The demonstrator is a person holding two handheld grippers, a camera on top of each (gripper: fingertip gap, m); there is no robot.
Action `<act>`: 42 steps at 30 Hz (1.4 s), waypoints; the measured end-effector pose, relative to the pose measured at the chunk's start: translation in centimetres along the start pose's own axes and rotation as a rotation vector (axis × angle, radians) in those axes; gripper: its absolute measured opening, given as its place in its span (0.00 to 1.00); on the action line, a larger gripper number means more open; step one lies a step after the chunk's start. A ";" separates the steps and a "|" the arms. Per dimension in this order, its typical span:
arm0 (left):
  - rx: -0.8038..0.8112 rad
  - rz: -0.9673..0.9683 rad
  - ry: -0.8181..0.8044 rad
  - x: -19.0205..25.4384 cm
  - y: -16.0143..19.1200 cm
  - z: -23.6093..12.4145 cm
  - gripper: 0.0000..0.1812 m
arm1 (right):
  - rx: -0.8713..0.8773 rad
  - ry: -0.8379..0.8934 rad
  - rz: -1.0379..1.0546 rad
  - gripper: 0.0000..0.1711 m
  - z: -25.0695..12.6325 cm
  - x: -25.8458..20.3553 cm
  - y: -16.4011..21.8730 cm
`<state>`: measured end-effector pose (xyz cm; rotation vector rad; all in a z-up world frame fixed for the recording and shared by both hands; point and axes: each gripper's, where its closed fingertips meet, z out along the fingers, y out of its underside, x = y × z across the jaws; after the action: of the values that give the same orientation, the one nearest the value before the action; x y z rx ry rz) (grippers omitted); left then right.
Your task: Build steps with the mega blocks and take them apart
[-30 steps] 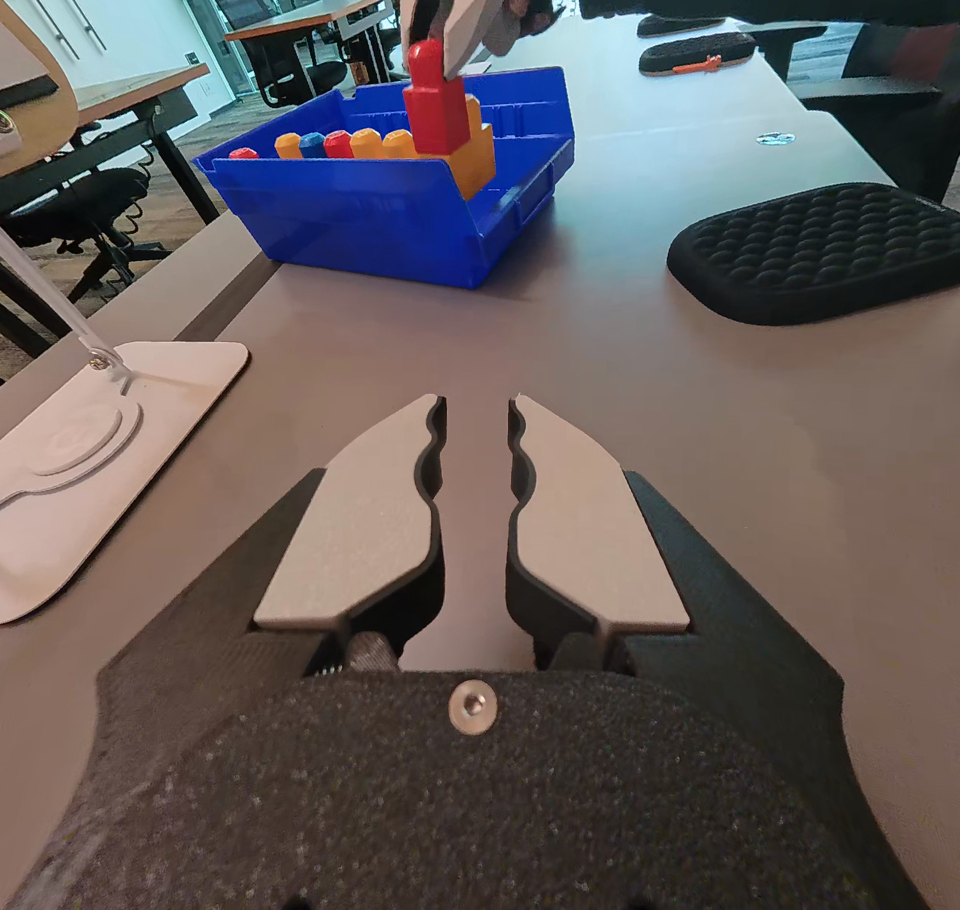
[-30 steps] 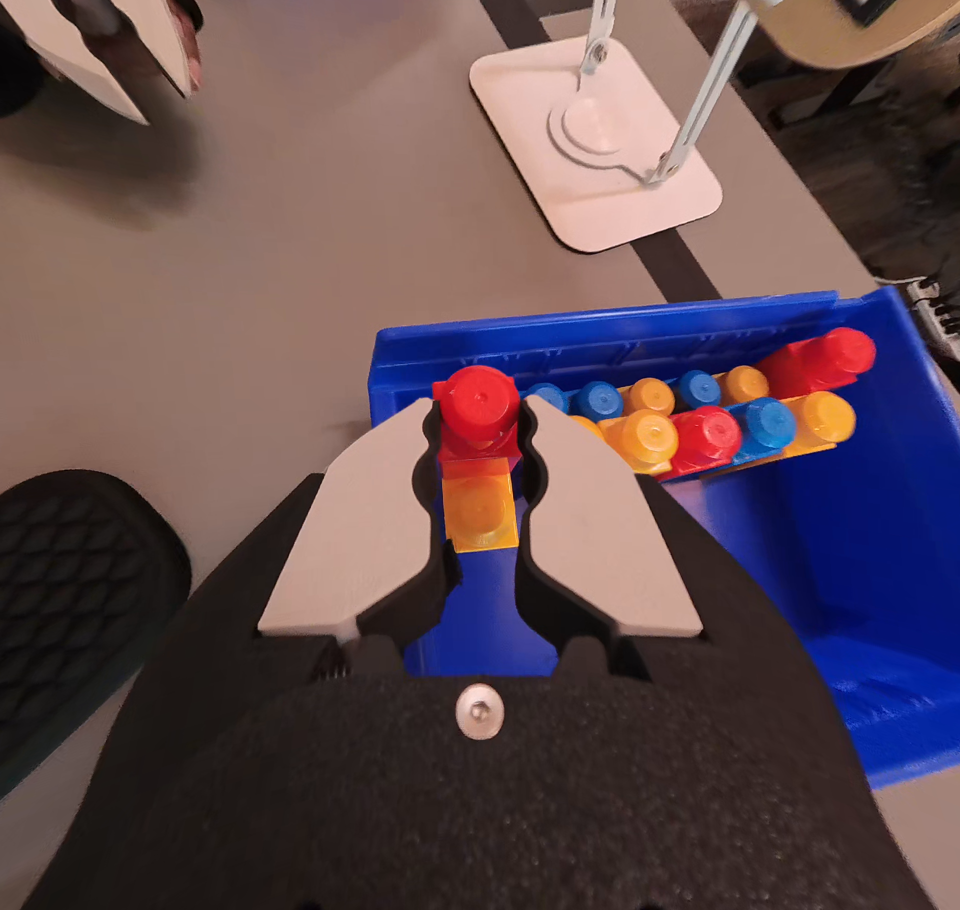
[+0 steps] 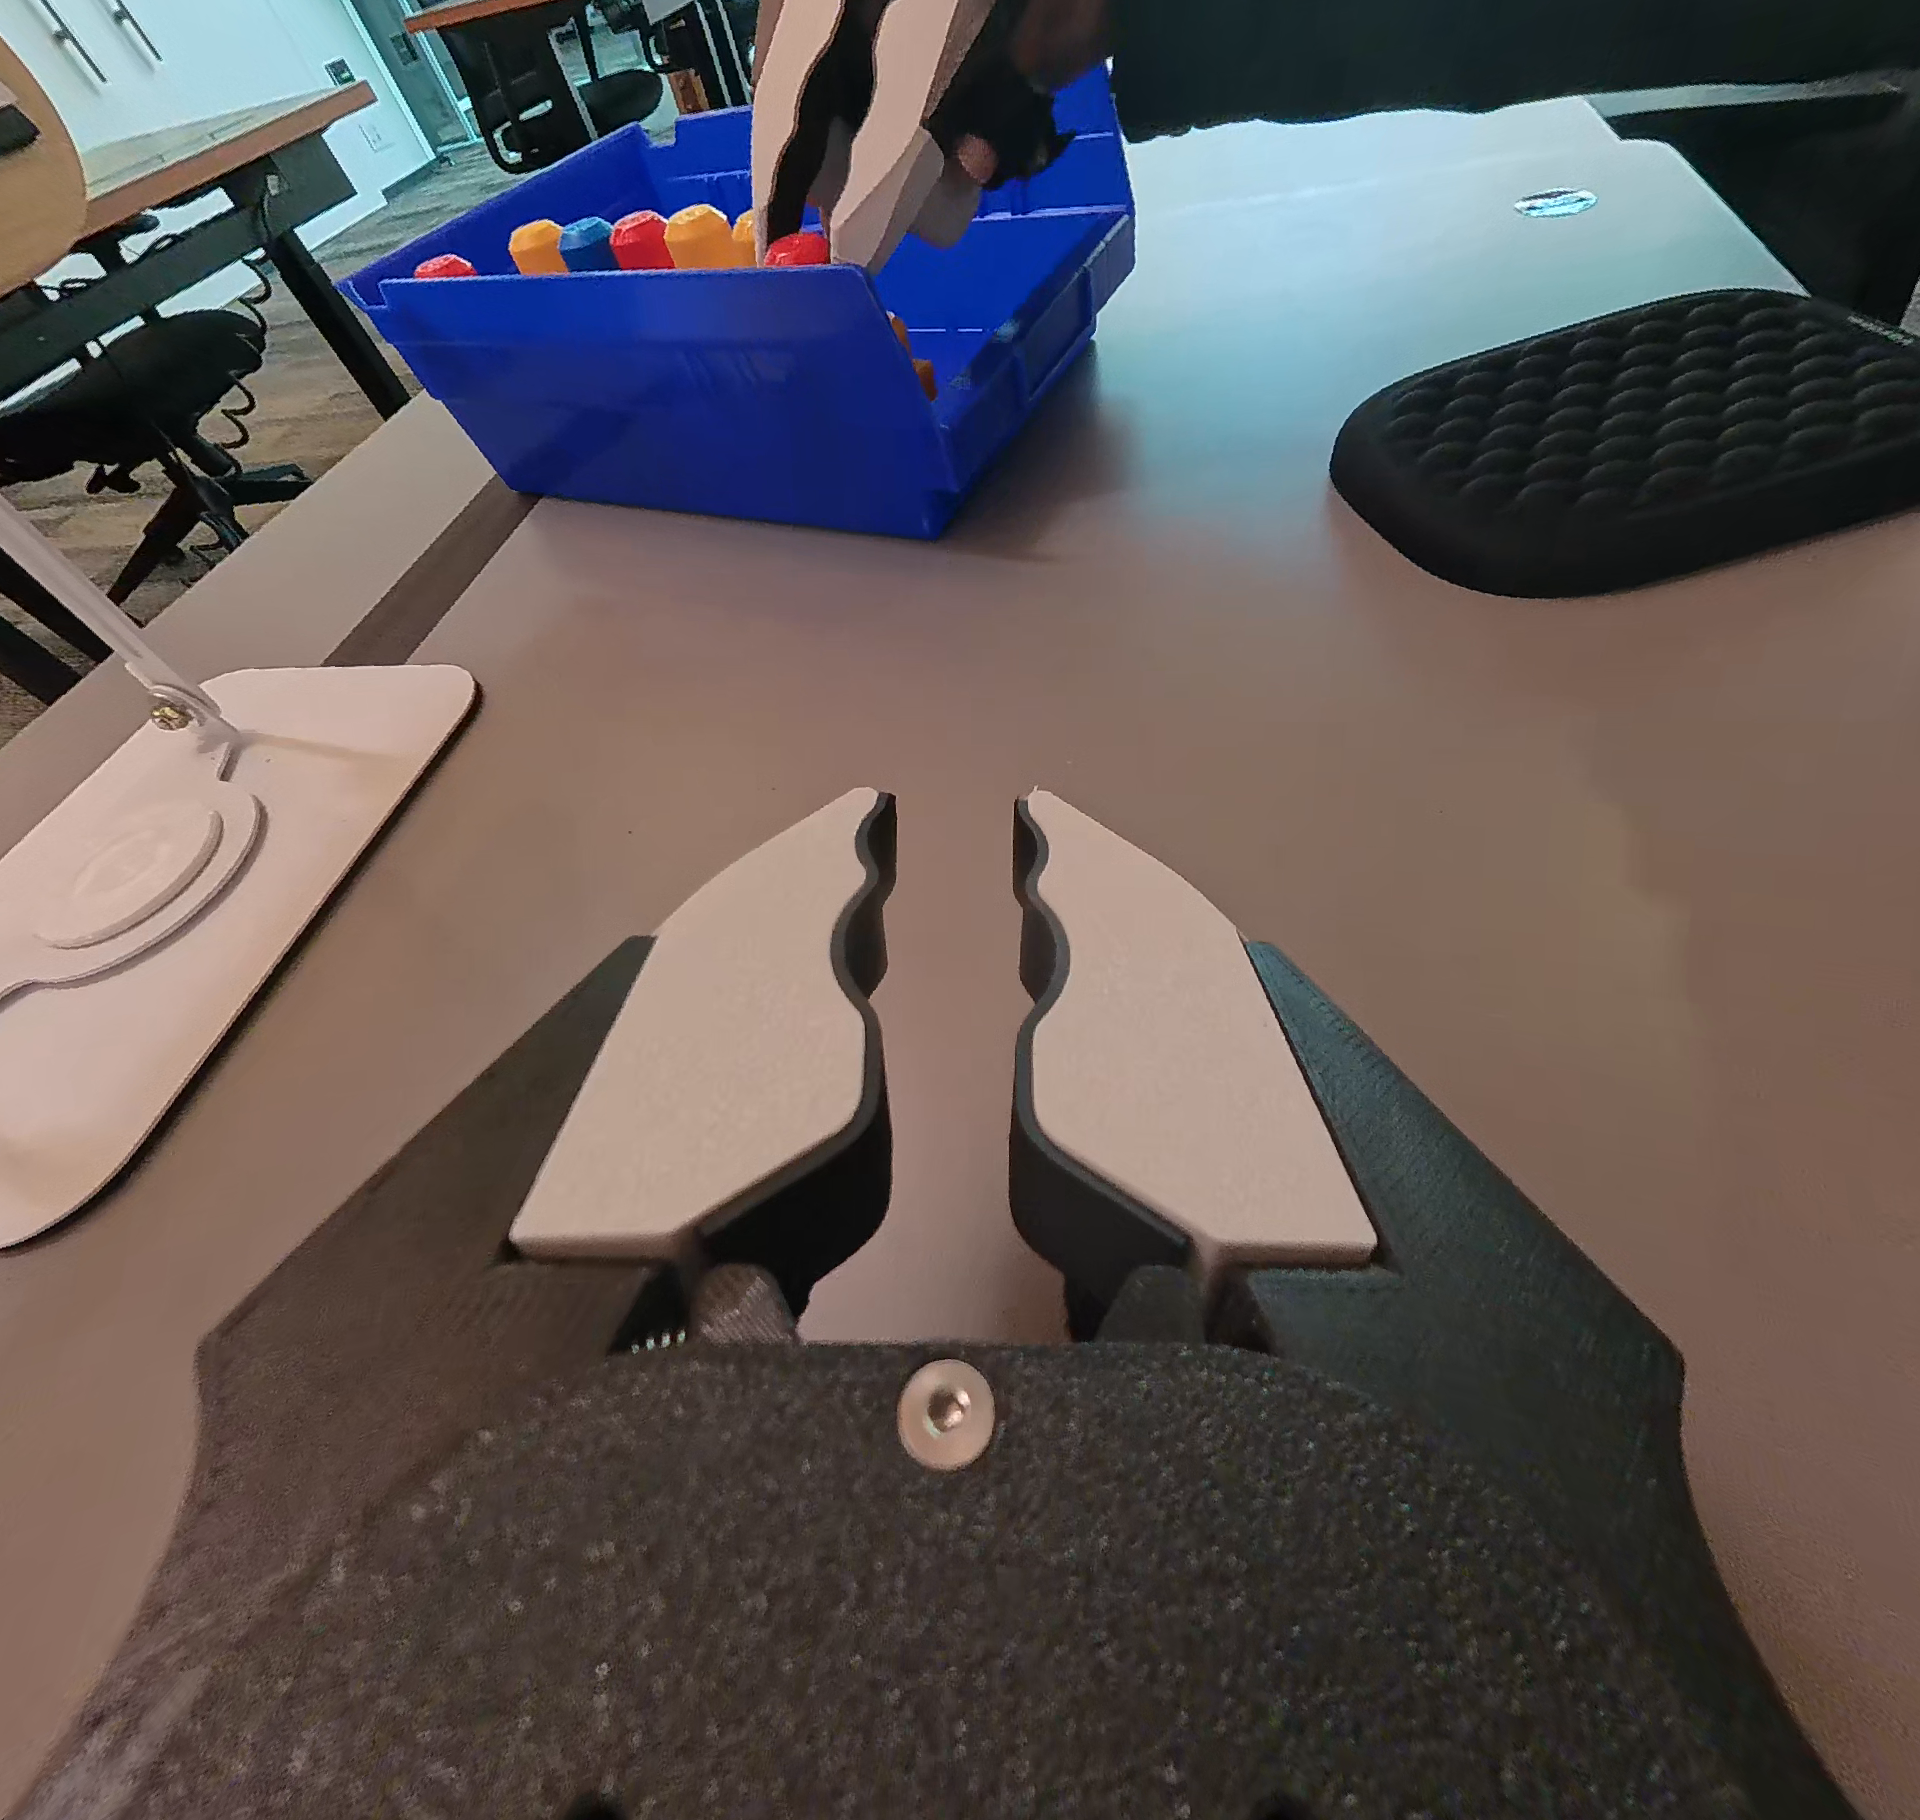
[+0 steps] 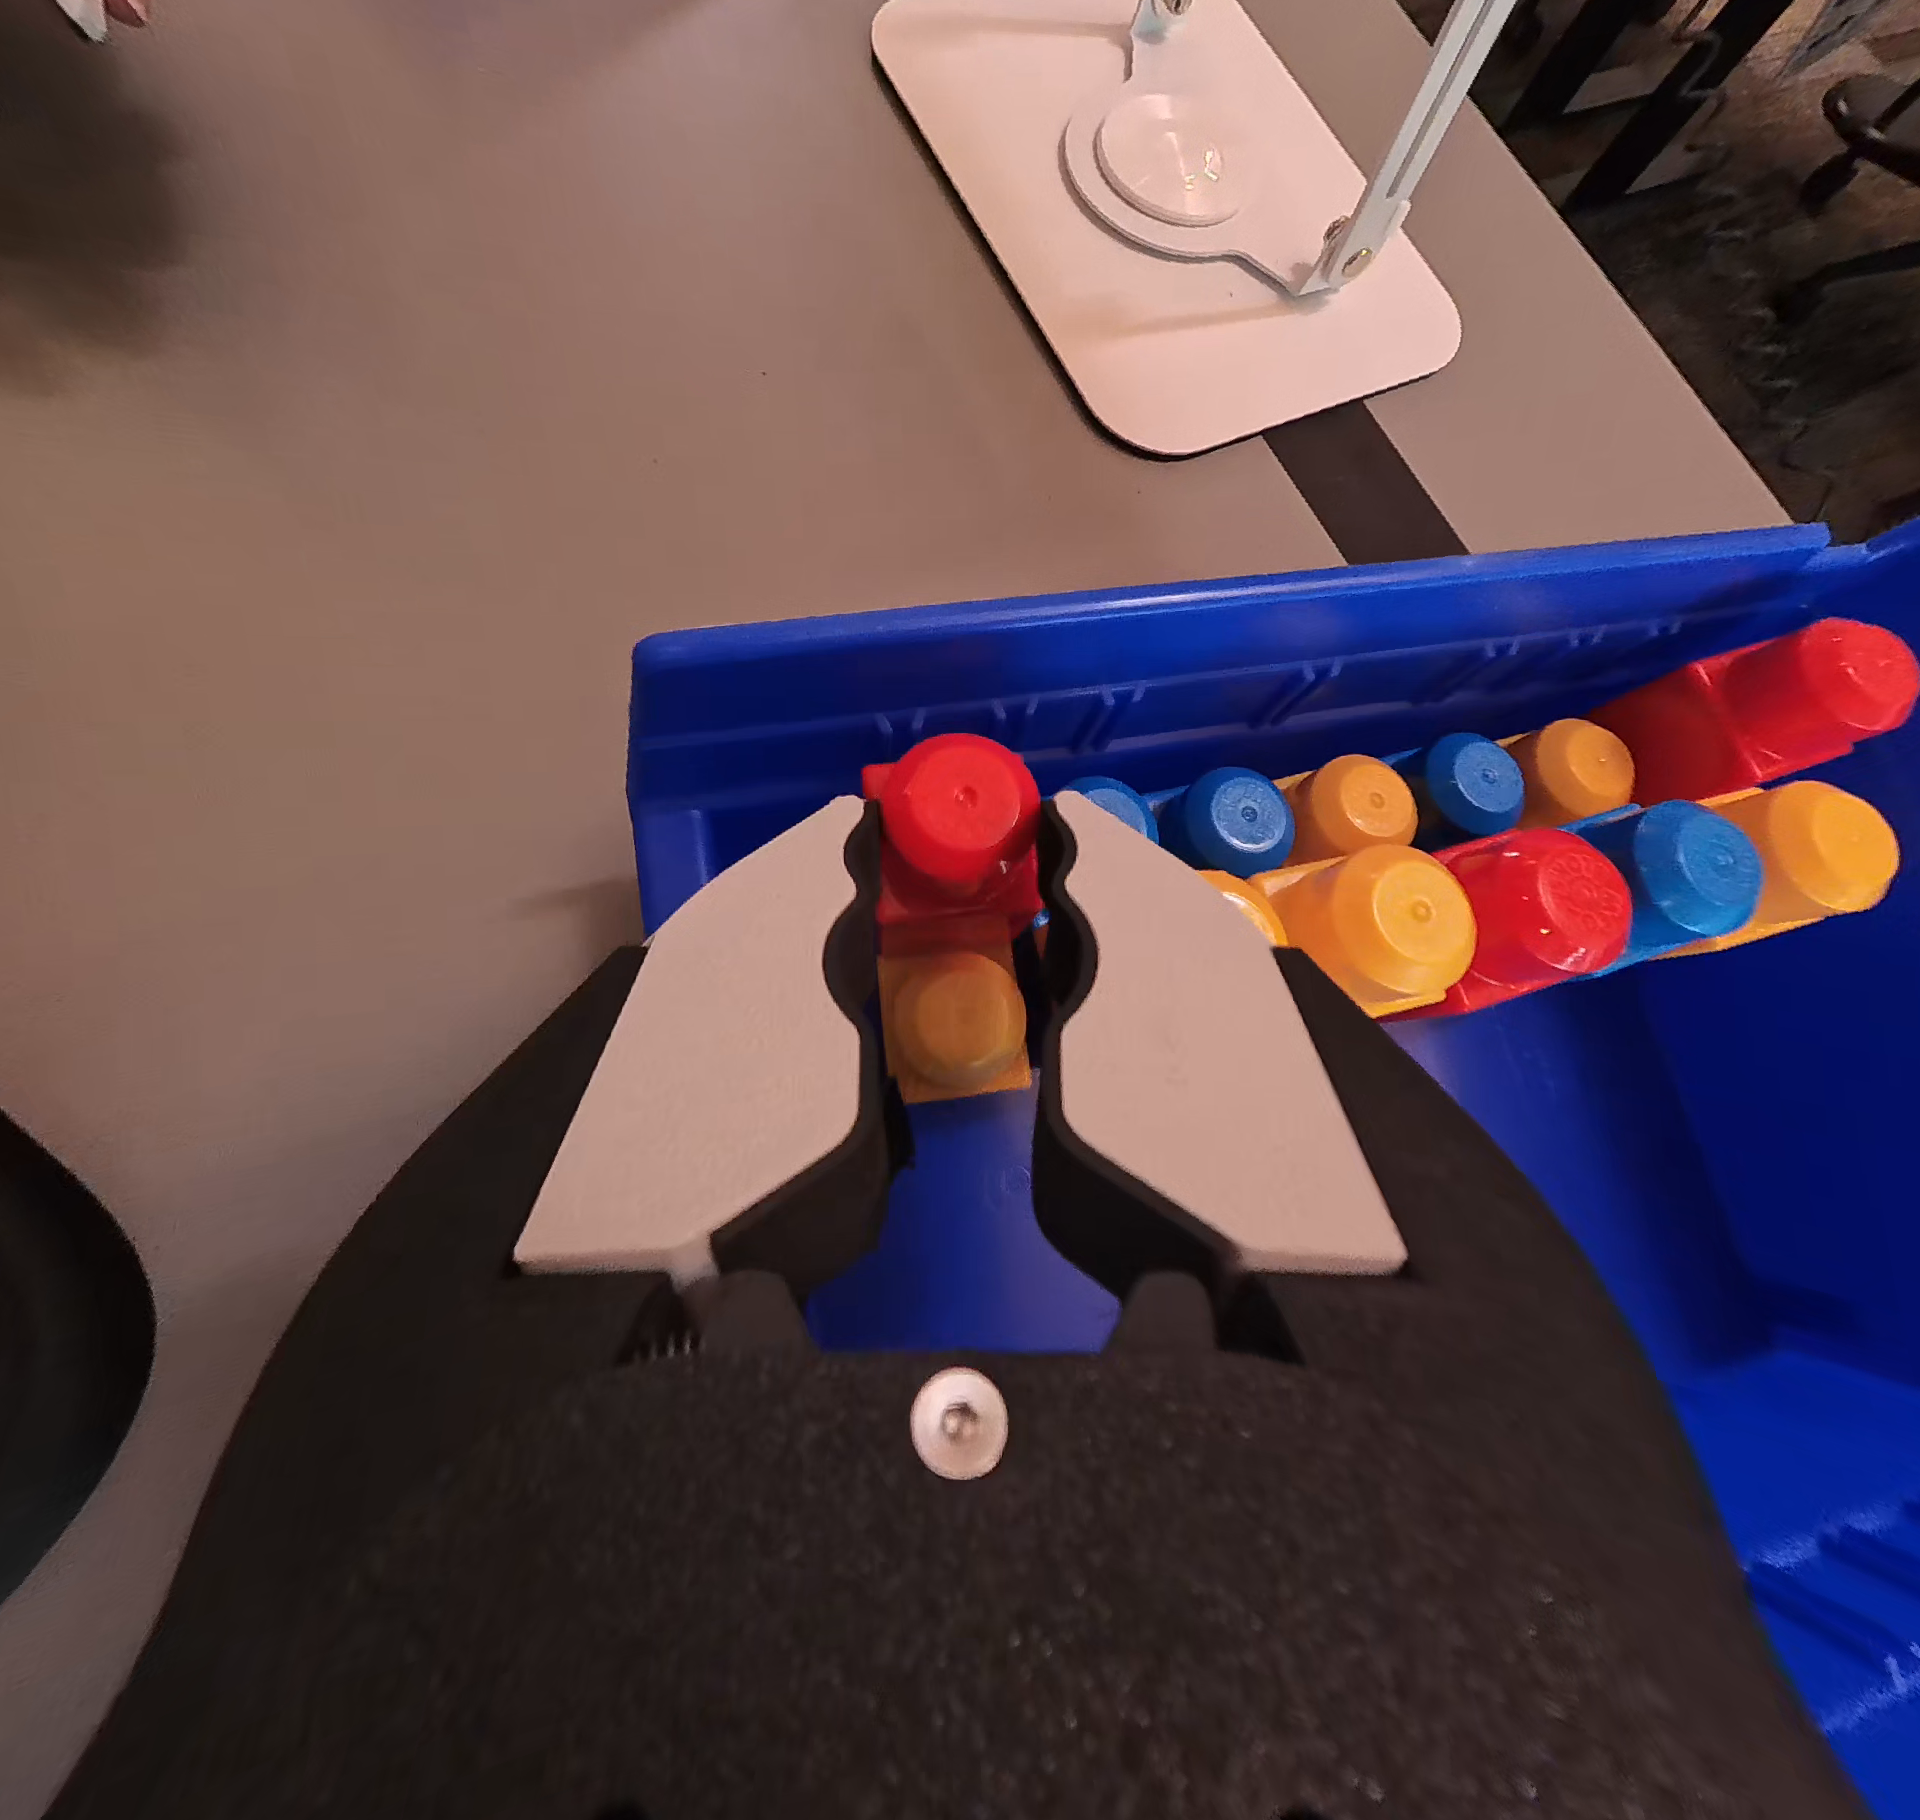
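While the red block (image 4: 961, 820) is sitting between the jaws of the right gripper (image 4: 956, 825), clamped at its stud, it is hanging inside the blue bin (image 4: 1195, 627) with an orange block (image 4: 956, 1017) attached beneath, next to the joined row of blocks (image 4: 1507, 866). Likely being deposited into the bin, near the front wall. The left gripper (image 3: 954, 804) is waiting, parted and empty, low over the grey table (image 3: 1143, 648). A white lamp base (image 4: 1164, 212) and black pad (image 3: 1631, 440) are flanking; office desks are showing beyond.
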<state>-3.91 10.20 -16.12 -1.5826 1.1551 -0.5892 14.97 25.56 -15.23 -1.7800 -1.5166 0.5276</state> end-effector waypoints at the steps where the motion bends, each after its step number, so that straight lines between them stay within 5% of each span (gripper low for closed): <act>1: 0.000 0.000 0.000 0.0 0.0 0.0 0.12 | 0.006 0.003 0.000 0.17 -0.2 0.0 -0.2; 6: 0.001 0.001 -0.003 0.0 0.0 0.0 0.12 | 0.086 0.045 0.009 0.20 -2.1 0.1 -2.8; 16: -0.009 -0.014 -0.036 -0.6 -0.1 -0.2 0.04 | 0.663 0.302 0.155 0.13 -7.3 -4.2 -17.8; 21: 0.011 -0.024 -0.095 -1.7 -0.5 -0.7 0.01 | 0.720 0.265 0.289 0.10 -2.8 -7.7 -19.1; 27: 0.068 -0.043 -0.220 -4.0 -2.0 -2.6 0.00 | 0.645 0.277 0.278 0.05 5.0 -9.8 -15.7; 30: 0.132 -0.044 -0.358 -6.7 -4.5 -6.1 0.00 | 0.610 0.244 0.256 0.03 7.3 -10.6 -14.1; 35: 0.265 -0.159 -0.693 -14.3 -7.0 -17.1 0.00 | 0.577 0.212 0.249 0.01 8.7 -11.3 -13.1; 42: 0.131 -0.384 -1.103 -25.4 1.3 -29.3 0.07 | 0.555 0.182 0.221 0.00 9.3 -12.1 -13.0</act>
<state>-39.17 19.70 -2.96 -1.6444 -0.0105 0.0328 -3.00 16.85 -13.42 -1.5081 -0.9337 0.7845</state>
